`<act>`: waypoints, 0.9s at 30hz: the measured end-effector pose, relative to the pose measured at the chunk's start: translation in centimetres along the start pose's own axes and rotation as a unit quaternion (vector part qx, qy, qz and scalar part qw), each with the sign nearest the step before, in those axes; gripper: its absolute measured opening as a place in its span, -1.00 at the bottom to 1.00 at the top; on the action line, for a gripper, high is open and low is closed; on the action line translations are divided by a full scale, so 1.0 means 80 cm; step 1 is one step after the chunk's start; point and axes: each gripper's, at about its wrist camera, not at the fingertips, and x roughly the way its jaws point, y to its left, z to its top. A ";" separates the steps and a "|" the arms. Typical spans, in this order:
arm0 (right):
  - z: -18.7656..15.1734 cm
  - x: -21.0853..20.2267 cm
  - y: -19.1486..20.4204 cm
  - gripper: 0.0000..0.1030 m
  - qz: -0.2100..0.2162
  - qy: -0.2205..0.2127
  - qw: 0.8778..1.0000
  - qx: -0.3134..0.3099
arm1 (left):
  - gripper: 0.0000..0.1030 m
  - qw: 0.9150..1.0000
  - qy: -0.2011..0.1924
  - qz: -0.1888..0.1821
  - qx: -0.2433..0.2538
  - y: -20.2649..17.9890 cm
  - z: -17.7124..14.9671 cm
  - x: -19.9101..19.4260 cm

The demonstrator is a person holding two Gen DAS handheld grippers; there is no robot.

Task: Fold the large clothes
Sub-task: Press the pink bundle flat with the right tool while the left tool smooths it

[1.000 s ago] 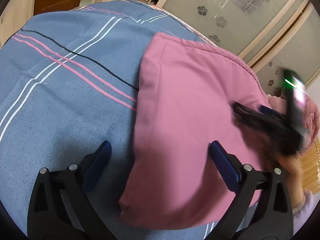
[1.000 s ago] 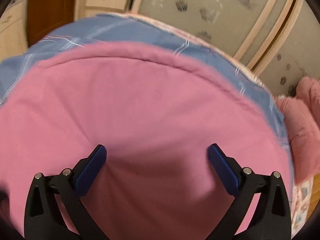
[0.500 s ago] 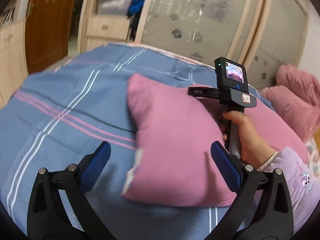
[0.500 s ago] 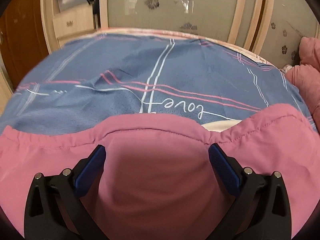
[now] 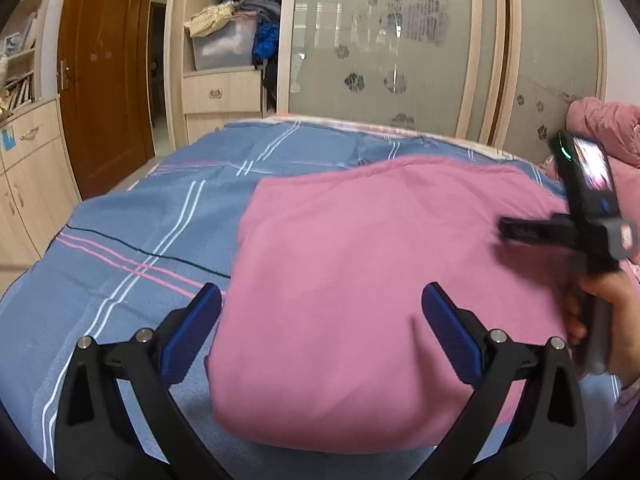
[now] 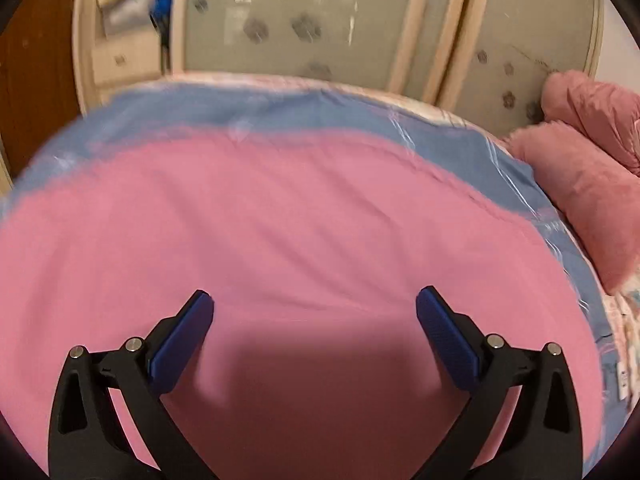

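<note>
A folded pink garment (image 5: 380,280) lies as a thick flat bundle on the blue striped bedspread (image 5: 140,232). My left gripper (image 5: 320,312) hovers open over the garment's near left edge, with nothing between its blue pads. In the left wrist view the right gripper (image 5: 520,232) shows blurred at the far right, held by a hand (image 5: 600,308) above the garment's right side. In the right wrist view the pink garment (image 6: 300,240) fills most of the frame. My right gripper (image 6: 316,308) is open just above it, holding nothing.
Pink pillows or bedding (image 6: 580,184) lie at the bed's right end. Behind the bed stand frosted sliding wardrobe doors (image 5: 380,40), an open shelf unit (image 5: 228,48) stuffed with clothes, and a brown door (image 5: 104,72). A light wooden cabinet (image 5: 28,172) stands at the left.
Both grippers have let the garment settle and pulled back. The left view has risen and levelled. The right gripper has swung down over the garment again, away from the "love" print on the bedspread.
</note>
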 end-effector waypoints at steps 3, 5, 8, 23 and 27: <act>-0.017 0.002 -0.082 0.97 0.013 0.004 0.997 0.074 | 0.96 0.998 0.053 0.002 -0.018 0.011 -0.005 0.029; -0.028 0.001 -0.124 0.97 0.076 0.024 0.987 0.141 | 0.96 0.998 0.046 -0.008 -0.048 0.026 -0.001 0.027; -0.034 -0.042 -0.118 0.97 0.057 -0.029 0.990 0.128 | 0.96 0.998 0.017 -0.003 -0.062 0.034 0.005 0.011; -0.079 -0.027 -0.025 0.97 -0.016 -0.033 0.999 -0.012 | 0.96 0.999 -0.016 -0.022 0.026 -0.033 0.001 0.005; -0.086 -0.026 -0.034 0.97 0.001 -0.041 0.999 -0.001 | 0.96 0.999 -0.007 -0.033 0.007 -0.028 0.002 0.015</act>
